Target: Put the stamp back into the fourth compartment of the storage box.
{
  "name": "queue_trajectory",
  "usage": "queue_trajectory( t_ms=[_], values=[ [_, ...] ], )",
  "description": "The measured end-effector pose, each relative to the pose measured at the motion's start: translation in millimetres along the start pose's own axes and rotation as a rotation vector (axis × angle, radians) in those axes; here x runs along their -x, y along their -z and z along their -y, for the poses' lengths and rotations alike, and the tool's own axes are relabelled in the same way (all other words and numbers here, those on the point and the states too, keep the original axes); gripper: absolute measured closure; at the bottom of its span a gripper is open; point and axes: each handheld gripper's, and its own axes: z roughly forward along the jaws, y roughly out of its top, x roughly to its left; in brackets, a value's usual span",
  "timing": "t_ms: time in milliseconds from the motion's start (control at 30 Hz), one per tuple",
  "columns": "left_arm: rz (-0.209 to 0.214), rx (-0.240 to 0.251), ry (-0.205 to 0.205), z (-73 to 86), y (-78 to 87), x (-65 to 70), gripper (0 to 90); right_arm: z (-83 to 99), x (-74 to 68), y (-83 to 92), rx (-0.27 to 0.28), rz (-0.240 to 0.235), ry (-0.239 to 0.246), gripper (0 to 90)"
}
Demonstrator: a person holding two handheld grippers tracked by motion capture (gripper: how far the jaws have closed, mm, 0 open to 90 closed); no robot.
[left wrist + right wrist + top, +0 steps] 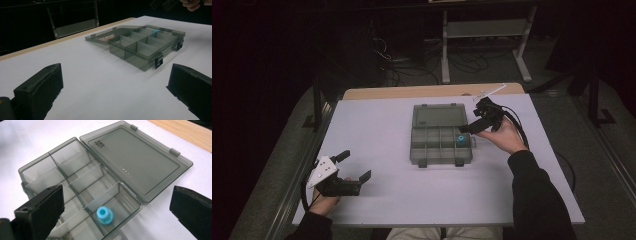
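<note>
At the near left corner of the white table, the left tongs are resting in the person's left hand, their jaws standing wide apart with bare table between them and nothing gripped. In the left gripper view the two black jaws are framing the table surface, with the box lying well beyond them.

Farther in, near the middle of the table, a smoky clear compartment box is lying with its lid folded flat toward the far side. A small blue plastic piece is sitting upright in the box's rear right compartment, next to the hinge line.

Just beside that corner, the right tongs are hovering above the box's right edge, held in the right hand. Their jaws are gaping as wide as they go and are holding nothing; in the right gripper view the blue piece is lying loose in its compartment between and below the two jaws, clear of both.
</note>
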Motion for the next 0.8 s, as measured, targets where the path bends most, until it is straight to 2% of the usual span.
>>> queue_trajectory(
  t_ms=[500,800],
  values=[
    [0.0,-0.009,0.002,1.1,-1.7,0.1,0.0,18.3,-0.1,13.9,0.052,-0.004,-0.009,0.0],
    [-0.001,-0.01,0.003,1.3,-2.0,-0.2,0.0,30.9,-7.9,17.9,0.072,-0.014,0.002,0.0]
  ],
)
